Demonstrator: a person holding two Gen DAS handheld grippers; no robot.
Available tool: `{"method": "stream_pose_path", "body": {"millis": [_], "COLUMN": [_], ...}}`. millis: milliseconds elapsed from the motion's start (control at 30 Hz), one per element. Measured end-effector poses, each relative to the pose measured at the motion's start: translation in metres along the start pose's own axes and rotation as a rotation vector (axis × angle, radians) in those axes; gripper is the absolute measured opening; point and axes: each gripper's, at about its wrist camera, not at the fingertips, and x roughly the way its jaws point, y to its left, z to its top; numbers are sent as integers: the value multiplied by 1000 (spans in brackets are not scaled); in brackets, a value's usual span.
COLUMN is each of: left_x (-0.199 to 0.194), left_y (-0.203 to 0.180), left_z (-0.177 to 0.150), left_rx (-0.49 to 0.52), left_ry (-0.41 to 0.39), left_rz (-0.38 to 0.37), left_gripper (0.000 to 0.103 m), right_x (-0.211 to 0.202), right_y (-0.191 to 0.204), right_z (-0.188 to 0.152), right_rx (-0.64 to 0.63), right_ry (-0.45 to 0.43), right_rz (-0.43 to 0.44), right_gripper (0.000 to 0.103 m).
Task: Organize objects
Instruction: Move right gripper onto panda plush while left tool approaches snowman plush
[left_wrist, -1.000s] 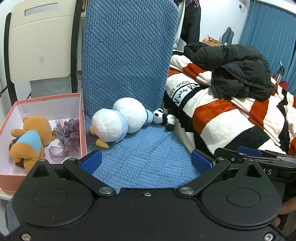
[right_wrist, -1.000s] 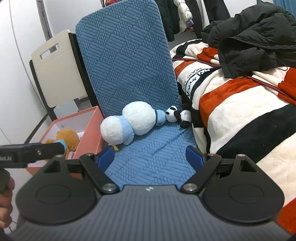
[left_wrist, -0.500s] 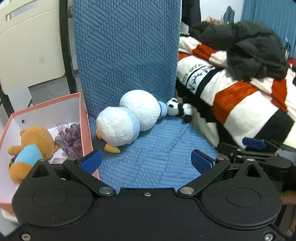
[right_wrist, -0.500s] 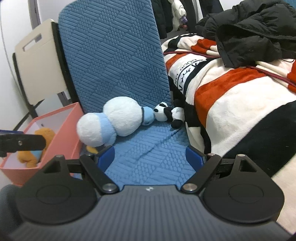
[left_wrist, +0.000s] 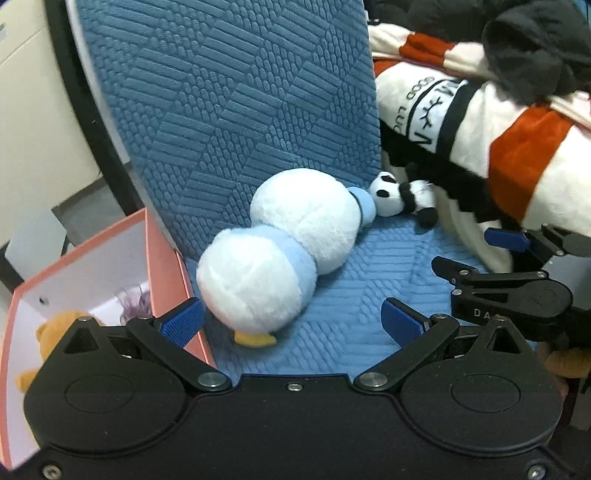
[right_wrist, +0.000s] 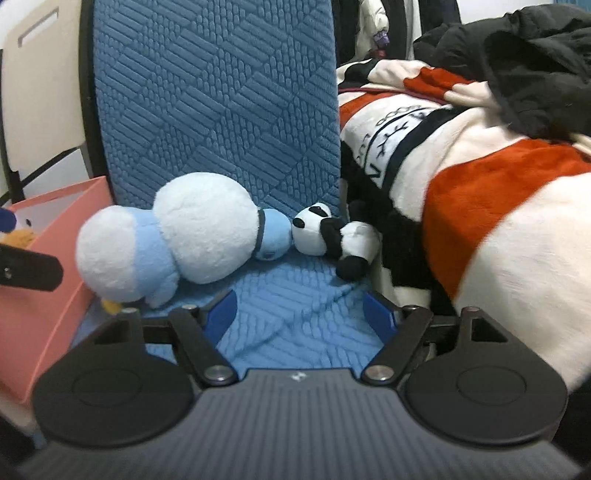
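A white and light-blue plush bird lies on its side on the blue chair seat. A small panda plush touches its head end. My left gripper is open, low over the seat, and the bird's yellow-footed end sits just ahead of its fingers, untouched. In the right wrist view my right gripper hovers over bare seat in front of the panda and the bird. Its jaws are closing with nothing between them. It also shows at the right of the left wrist view.
A pink box stands against the chair's left side, holding an orange bear plush and a purple ribbon bundle. The chair's blue backrest rises behind the toys. A striped blanket and a black jacket fill the right.
Both grippers have come down and forward toward the plush toys, which now look much larger. The right gripper's fingers stand a little narrower than before.
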Motion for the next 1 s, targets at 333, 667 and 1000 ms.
{"method": "stream_pose_path", "body": {"millis": [333,667,1000], "left_x": [61,118,152], "left_y": [-16,-16,-18], "left_z": [38,47,55], "left_rx": [156,265,315], "left_ry": [55,168,241], "left_rz": [60,65,21], "left_gripper": [102,102,102], "right_x": [74,123,153], "right_y": [6,23,26], "right_z": [14,19,16], "right_rx": [-255,-480,-612], "right_ry": [-33,-27,11], "right_rz": [-76,-135,-166], "right_gripper": [69,69,69]}}
